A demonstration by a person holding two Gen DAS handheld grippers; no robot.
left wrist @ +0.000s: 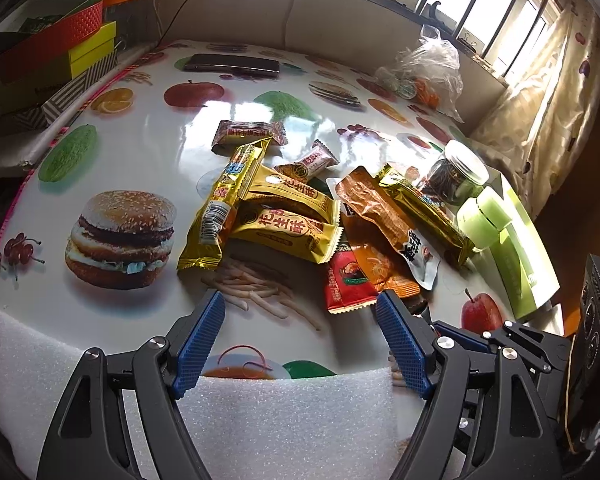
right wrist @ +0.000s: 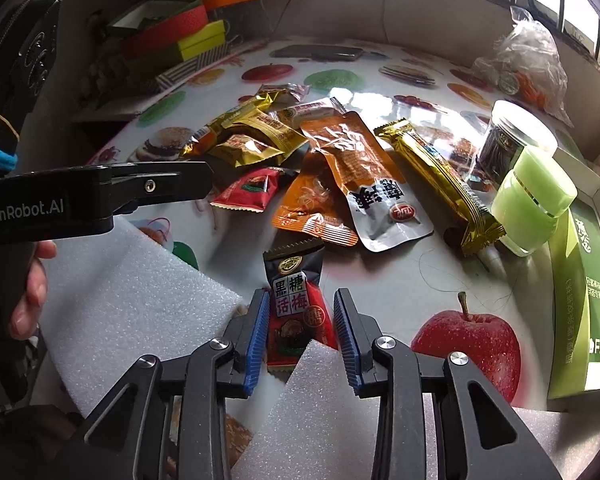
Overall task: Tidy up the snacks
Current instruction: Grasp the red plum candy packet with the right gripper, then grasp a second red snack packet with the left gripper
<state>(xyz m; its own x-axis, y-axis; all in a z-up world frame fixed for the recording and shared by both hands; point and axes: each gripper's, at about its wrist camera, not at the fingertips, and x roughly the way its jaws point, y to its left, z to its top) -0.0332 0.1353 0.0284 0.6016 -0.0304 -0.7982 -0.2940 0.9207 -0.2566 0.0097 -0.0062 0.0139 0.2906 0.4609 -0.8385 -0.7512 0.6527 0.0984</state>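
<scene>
A: Your right gripper (right wrist: 302,320) has its jaws straddling the black-and-red plum candy packet (right wrist: 298,304). They stand narrow, and the blue ribbed pads sit just beside the packet's long edges. I can't tell whether they pinch yet; I'd call it not gripped.

B: Why that packet?

A: My guess: it lies apart from the snack pile (right wrist: 324,168), on the near side, so you can take it without disturbing the heap. It lies flat, lengthwise between the jaws, with its serrated end toward the pile.

B: And the left?

A: Your left gripper (left wrist: 300,320) hangs with jaws wide open and nothing between them, just short of the pile, over the printed fries on the desk (left wrist: 100,152).

B: Anything tricky in the materials?

A: The pile is slick stuff: crinkled gold foil wrappers, glossy orange pouches, a small red sachet (right wrist: 248,192). The desk's fruit-print top is shiny too, so a thin packet may slide rather than lift. The white foam sheet (right wrist: 140,292) beside the candy is soft and pebbled, and one corner overlaps the packet's near end. Right of the pile stand hard, round things: a clear jar (right wrist: 508,136) and a pale green jar (right wrist: 534,200).
</scene>
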